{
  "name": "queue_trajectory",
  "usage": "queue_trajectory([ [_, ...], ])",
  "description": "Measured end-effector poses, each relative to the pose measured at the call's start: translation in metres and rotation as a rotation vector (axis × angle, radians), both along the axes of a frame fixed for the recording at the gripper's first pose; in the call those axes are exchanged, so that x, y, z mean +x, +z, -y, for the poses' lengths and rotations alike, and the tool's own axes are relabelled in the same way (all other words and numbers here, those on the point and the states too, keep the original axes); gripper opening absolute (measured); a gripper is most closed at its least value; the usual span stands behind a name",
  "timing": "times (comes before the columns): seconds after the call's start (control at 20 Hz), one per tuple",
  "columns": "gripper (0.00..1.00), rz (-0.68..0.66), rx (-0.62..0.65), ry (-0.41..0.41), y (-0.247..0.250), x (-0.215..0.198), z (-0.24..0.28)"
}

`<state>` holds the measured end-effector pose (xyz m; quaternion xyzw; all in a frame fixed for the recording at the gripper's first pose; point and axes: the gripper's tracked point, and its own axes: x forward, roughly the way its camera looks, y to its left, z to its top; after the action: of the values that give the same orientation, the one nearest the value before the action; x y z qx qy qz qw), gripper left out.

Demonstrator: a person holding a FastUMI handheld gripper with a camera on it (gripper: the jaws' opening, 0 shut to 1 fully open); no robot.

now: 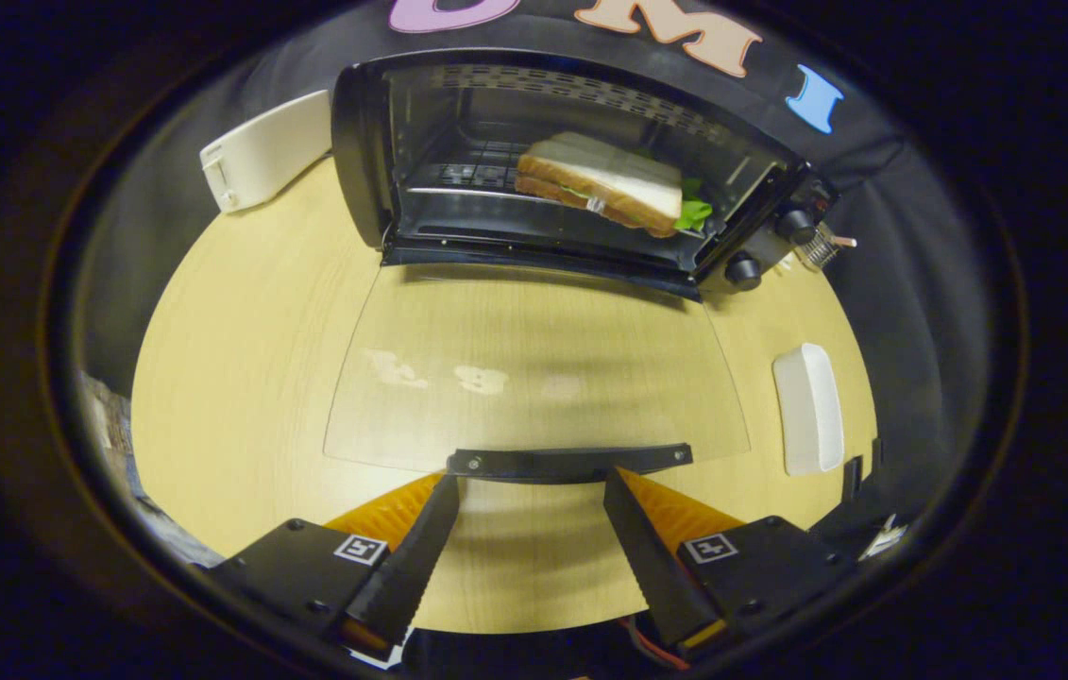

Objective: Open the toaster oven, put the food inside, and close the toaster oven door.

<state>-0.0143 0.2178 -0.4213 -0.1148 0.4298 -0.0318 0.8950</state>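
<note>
A black toaster oven (359, 161) stands at the back of the wooden table with its glass door (534, 368) folded down flat toward me. A sandwich (604, 184) with white bread and green lettuce lies on the rack inside, toward the right. The door's black handle (569, 462) sits just ahead of my fingertips, under their level. My gripper (531, 484) is open, one finger near each end of the handle, and nothing is pressed between them.
A white appliance (264, 151) lies left of the oven. A white rectangular dish (807, 408) rests on the table (241, 359) to the right of the door. Two knobs (743, 271) sit on the oven's right panel, with a small glass jar (817, 247) beyond them.
</note>
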Motion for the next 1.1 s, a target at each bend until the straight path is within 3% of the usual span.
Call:
queue_trajectory([
  [0.3,0.98,0.085,0.026,-0.009,0.035,0.003,-0.002],
  [0.55,0.98,0.229,0.052,-0.002,0.088,0.029,-0.008],
  [1.1,0.98,0.306,0.022,0.011,0.123,0.044,-0.014],
])
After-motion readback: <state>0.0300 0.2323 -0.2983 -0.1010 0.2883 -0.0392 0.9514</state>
